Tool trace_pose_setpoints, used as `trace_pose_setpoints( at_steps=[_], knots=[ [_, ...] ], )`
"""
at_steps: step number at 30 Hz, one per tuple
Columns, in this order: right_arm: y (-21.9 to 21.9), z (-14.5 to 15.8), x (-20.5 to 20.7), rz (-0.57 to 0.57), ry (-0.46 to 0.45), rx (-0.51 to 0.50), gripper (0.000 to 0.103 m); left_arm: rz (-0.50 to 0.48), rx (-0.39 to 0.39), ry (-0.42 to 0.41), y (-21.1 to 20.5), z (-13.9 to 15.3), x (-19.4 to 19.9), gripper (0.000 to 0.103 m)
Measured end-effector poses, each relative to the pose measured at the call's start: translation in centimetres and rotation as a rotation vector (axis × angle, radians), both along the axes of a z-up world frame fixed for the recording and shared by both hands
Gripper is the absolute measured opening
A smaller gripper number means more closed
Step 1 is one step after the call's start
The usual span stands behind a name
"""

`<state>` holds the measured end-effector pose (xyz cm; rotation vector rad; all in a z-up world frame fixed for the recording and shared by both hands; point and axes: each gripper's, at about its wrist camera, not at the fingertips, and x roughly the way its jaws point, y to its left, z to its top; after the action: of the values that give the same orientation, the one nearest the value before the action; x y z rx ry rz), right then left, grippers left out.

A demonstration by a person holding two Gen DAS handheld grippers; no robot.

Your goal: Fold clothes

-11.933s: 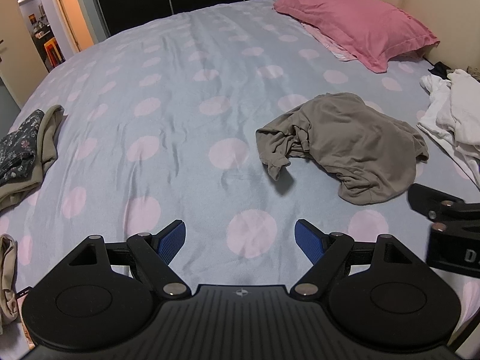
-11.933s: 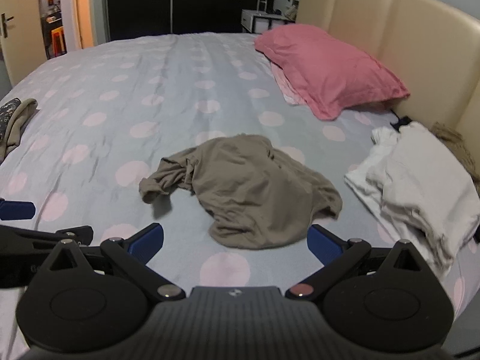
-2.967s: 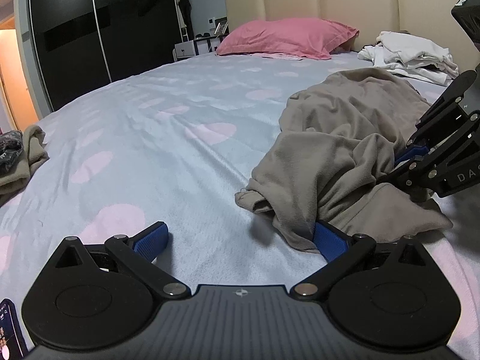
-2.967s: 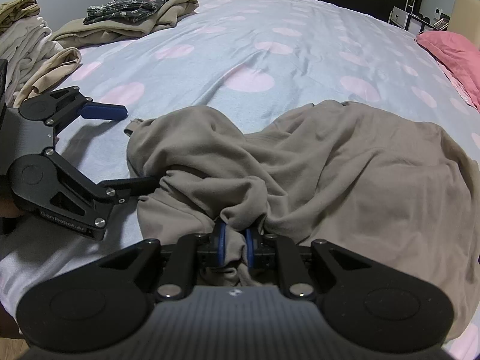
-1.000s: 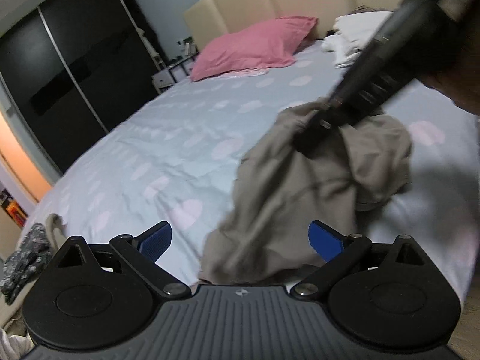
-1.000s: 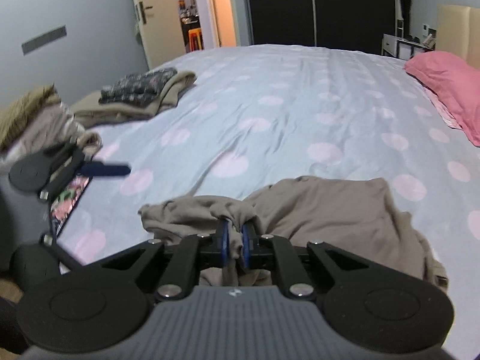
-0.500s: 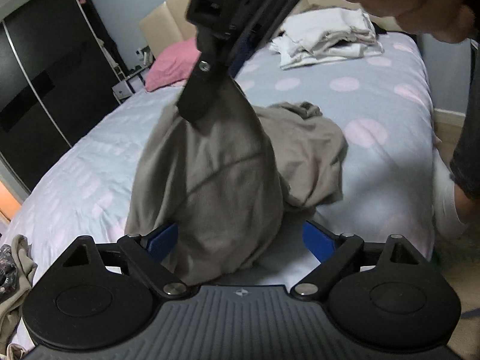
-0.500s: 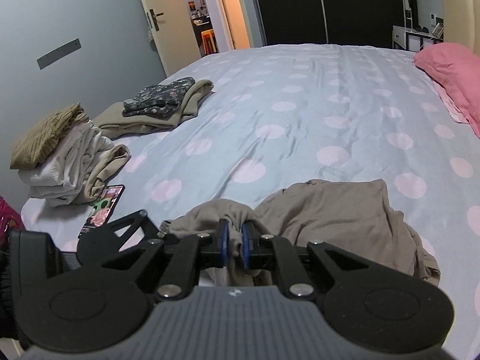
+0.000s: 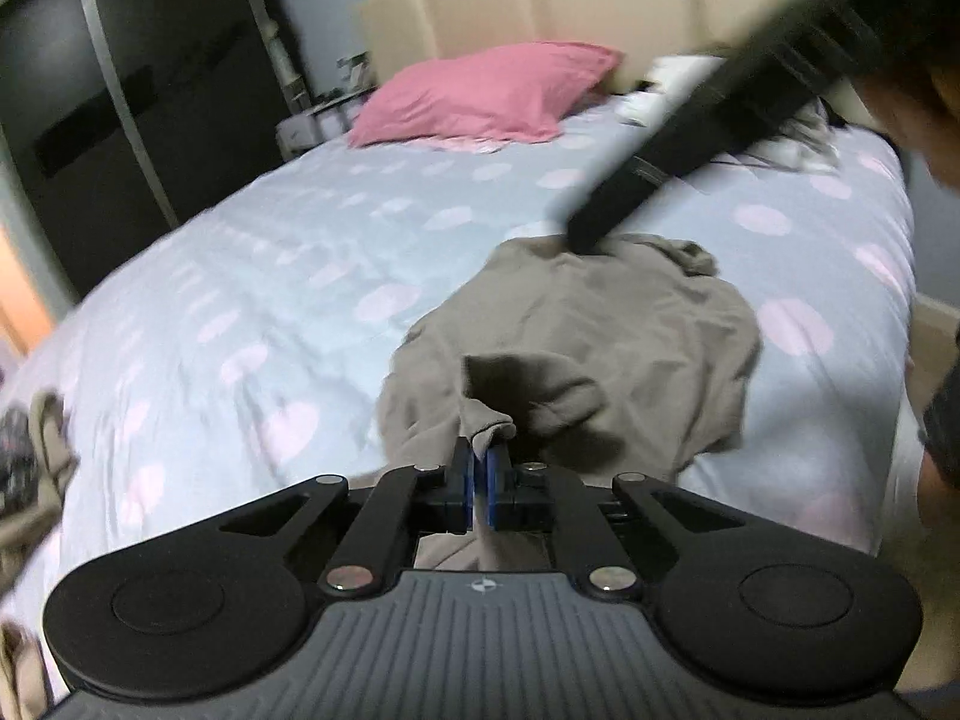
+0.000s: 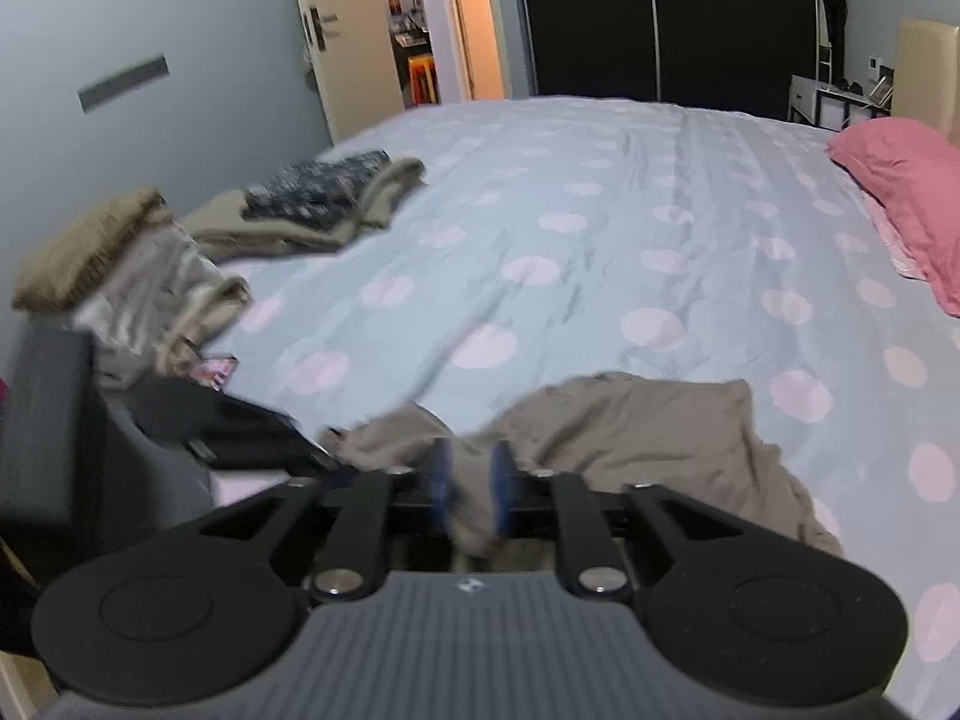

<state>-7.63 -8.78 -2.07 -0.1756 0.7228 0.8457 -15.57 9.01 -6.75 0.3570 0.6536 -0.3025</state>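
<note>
My left claw (image 9: pixel 479 468) has just pinched the taupe garment (image 9: pixel 600 348); my right claw (image 10: pixel 471 483) has just been opening, cloth between, handing it over

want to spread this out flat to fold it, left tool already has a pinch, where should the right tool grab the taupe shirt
Best guess: the taupe shirt along its flat straight edge on the far side, towards the pink pillow, approached low from the near side. The left tool pinches a bunched fold, so a far edge lets you pull it flat. The right tool has just been opening, with cloth between its pads.
</note>
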Motion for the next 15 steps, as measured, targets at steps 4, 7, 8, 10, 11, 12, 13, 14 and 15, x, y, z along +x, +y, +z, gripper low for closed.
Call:
trace_pose_setpoints(
  at_steps=[4, 7, 8, 10, 11, 12, 13, 14, 15],
  knots=[
    [-0.1, -2.6, 0.5, -0.011, -0.012, -0.081, 0.044, 0.058, -0.058, -0.009, 2.0, 1.4, 0.1, 0.002],
    [0.2, -4.8, 0.4, 0.002, 0.01, -0.125, 0.044, 0.086, -0.093, -0.021, 3.0, 2.6, 0.5, 0.002],
    [0.5, -5.6, 0.2, 0.01, 0.017, -0.142, 0.044, 0.092, -0.099, -0.025, 3.1, 2.8, 0.6, 0.002],
    [1.0, -6.8, -0.1, 0.024, 0.024, -0.158, 0.044, 0.097, -0.111, -0.029, 3.3, 3.2, 0.6, 0.002],
    [1.2, -7.2, -0.3, 0.034, 0.029, -0.162, 0.043, 0.098, -0.114, -0.031, 3.3, 3.3, 0.7, 0.002],
    [1.5, -7.7, -0.4, 0.045, 0.032, -0.166, 0.043, 0.098, -0.115, -0.032, 3.3, 3.3, 0.6, 0.002],
    [1.8, -8.2, -0.6, 0.058, 0.037, -0.175, 0.04, 0.098, -0.115, -0.032, 3.3, 3.4, 0.6, 0.002],
    [2.1, -8.7, -0.6, 0.071, 0.041, -0.187, 0.027, 0.098, -0.115, -0.032, 3.2, 3.3, 0.6, 0.002],
    [2.3, -9.1, -0.6, 0.083, 0.046, -0.207, 0.018, 0.1, -0.112, -0.033, 3.2, 3.3, 0.6, 0.002]
  ],
)
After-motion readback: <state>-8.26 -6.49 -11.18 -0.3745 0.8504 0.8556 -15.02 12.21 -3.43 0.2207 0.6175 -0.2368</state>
